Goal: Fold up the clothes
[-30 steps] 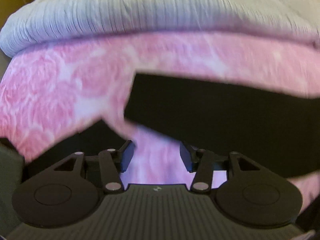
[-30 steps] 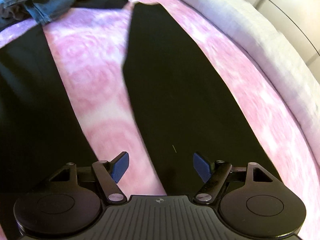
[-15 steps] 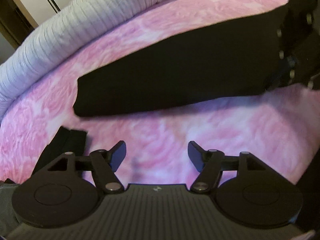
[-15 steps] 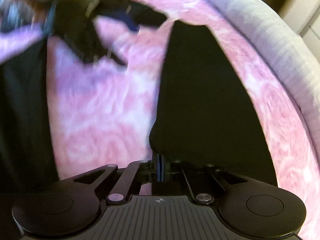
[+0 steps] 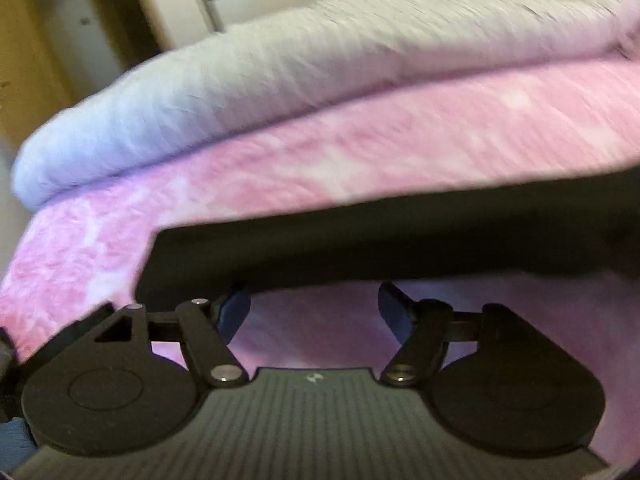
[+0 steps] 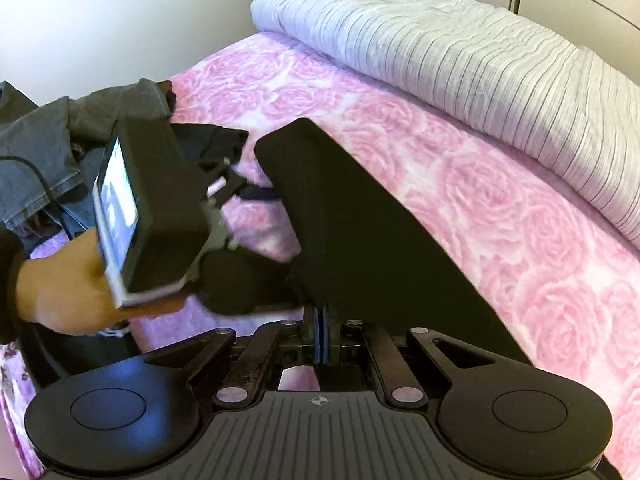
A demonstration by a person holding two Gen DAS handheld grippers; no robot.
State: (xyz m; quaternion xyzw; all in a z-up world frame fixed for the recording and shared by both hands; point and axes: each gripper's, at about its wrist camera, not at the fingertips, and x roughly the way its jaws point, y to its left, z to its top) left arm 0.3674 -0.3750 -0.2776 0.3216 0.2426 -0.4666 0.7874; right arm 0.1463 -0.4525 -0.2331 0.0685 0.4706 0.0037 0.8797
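A long black garment [image 6: 360, 220] lies stretched over the pink rose bedspread [image 6: 520, 208]. My right gripper [image 6: 321, 332] is shut on its near edge, and the cloth rises slightly there. In the right wrist view a hand [image 6: 60, 284] holds my left gripper [image 6: 248, 190] against the garment's far end. In the left wrist view the left gripper [image 5: 314, 304] is open, and the black garment [image 5: 400, 240] hangs right in front of it. Its left fingertip [image 5: 236, 304] sits just under the cloth's lower edge. Nothing is pinched between its fingers.
A rolled white striped quilt [image 6: 460, 52] runs along the far side of the bed, also seen as the quilt [image 5: 320, 60] in the left wrist view. A pile of grey and denim clothes [image 6: 40, 148] lies at the left. Behind stand a pale wall and a wardrobe.
The right gripper has shut on the garment's near edge and raised it. The left gripper, still open, has swung in close to the garment's far end.
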